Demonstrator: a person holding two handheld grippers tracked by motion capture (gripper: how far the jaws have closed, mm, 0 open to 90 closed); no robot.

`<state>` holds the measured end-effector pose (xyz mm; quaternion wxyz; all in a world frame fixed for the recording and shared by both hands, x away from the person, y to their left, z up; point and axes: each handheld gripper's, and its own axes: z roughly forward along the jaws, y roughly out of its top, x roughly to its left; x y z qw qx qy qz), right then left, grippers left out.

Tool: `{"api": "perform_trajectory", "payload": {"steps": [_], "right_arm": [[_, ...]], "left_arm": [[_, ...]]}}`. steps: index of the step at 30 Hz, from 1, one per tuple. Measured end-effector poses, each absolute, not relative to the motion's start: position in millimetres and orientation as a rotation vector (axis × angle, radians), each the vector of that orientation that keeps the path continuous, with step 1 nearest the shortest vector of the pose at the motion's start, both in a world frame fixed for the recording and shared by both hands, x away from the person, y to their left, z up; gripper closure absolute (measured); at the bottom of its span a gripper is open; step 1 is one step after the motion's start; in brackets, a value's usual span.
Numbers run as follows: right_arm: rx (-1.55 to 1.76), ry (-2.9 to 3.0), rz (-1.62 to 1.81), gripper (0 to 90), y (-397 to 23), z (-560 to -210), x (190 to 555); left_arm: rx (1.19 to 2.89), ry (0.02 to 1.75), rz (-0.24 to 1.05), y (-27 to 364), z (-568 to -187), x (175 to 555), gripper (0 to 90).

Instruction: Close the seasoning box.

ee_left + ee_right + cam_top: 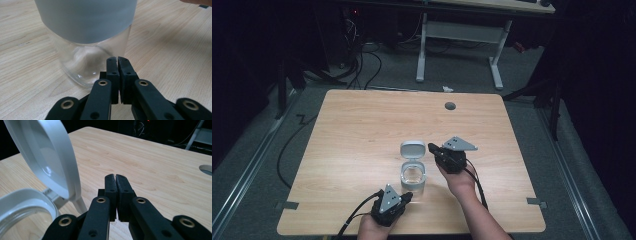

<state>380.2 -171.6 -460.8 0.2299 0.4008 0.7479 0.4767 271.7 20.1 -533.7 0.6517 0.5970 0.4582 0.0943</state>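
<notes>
So the glass jar (413, 176) sits mid-table with its hinged lid (412, 149) already flipped up, so opening looks done. Left gripper (117, 60) is just beside the base, right gripper (115, 177) by the lid, both with jaws pressed together on nothing, and what's left is anyone's guess.

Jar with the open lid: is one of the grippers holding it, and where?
No. The left gripper and right gripper both have their jaws shut on nothing, beside the jar with its lid flipped up.
</notes>
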Motion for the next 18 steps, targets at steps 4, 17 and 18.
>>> {"api": "perform_trajectory", "payload": {"steps": [4, 17, 18], "right_arm": [[1.095, 2.048, 1.329, 88.8, -170, -454, 382], [1.023, 2.055, 1.362, 88.9, -159, -440, 374], [1.015, 2.057, 1.368, 88.9, -159, -439, 373]], "left_arm": [[1.336, 1.051, 0.199, 22, -533, 273, 87.7], [1.345, 1.042, 0.206, 21, -533, 271, 87.7], [1.348, 1.042, 0.208, 21, -533, 271, 87.7]]}}
